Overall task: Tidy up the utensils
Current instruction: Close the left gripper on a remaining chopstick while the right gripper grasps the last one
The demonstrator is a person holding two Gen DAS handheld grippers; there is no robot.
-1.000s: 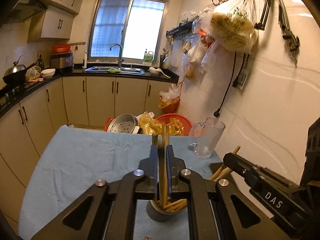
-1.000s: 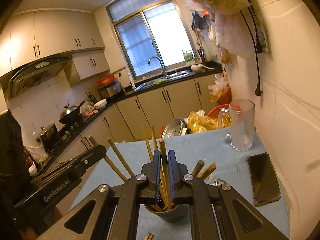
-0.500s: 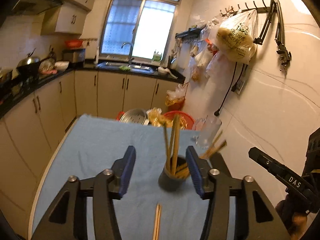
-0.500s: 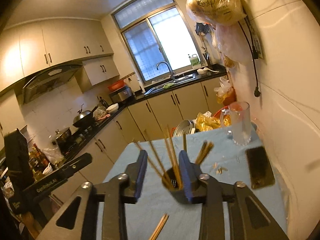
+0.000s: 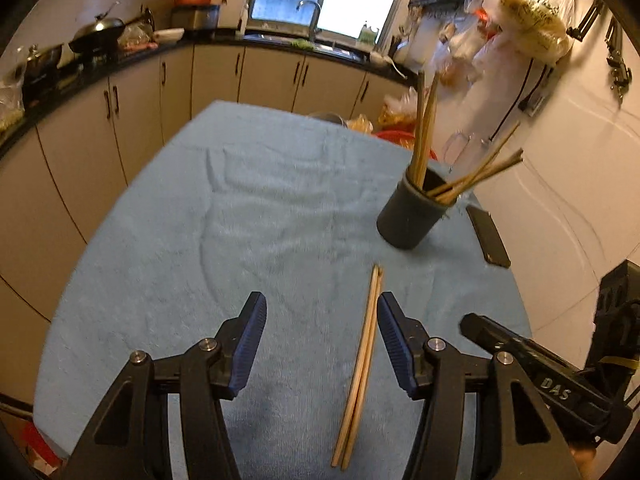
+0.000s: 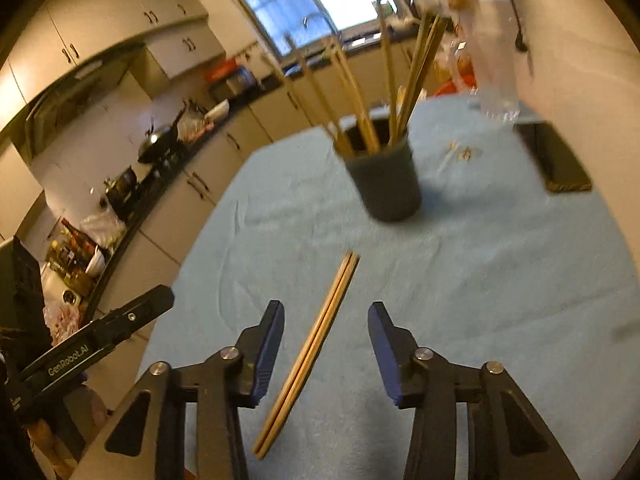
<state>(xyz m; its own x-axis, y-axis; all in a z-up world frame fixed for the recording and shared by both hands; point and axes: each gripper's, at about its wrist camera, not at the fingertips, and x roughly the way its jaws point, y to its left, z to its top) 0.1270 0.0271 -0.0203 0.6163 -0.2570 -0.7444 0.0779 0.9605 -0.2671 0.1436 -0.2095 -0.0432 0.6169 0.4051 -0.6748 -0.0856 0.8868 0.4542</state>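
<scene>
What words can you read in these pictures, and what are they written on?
"DAS" – on the right gripper's black body, seen from the left wrist.
"GenRobot.AI" – on the left gripper's black body, seen from the right wrist.
Print on the hanging plastic bag: too blurred to read.

Both grippers, left (image 5: 320, 332) and right (image 6: 326, 340), have black frames, silver screws and ribbed blue jaws; white lettering marks their bodies.

chopsticks (image 5: 362, 368): pale wood, smooth | holder cup (image 5: 411, 216): dark, matt | table cover (image 5: 256, 216): blue terry cloth, rough | phone (image 5: 489, 236): glossy black
</scene>
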